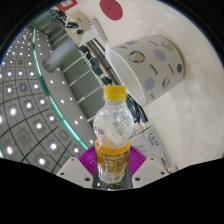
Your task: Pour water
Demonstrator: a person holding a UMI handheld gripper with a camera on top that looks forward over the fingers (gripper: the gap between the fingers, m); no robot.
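- Between the fingers of the hand-held gripper [112, 168], a yellow-capped bottle [113, 135] stands upright, both pink pads pressing its sides.
- Just beyond the bottle, a dotted paper cup [150, 64] lies tilted.

A single view, riding on the hand-held gripper [112, 168] and looking forward along its two fingers (they show at the bottom). It sits very near the bottle [113, 135], tilted, with a paper cup [150, 62] beyond.
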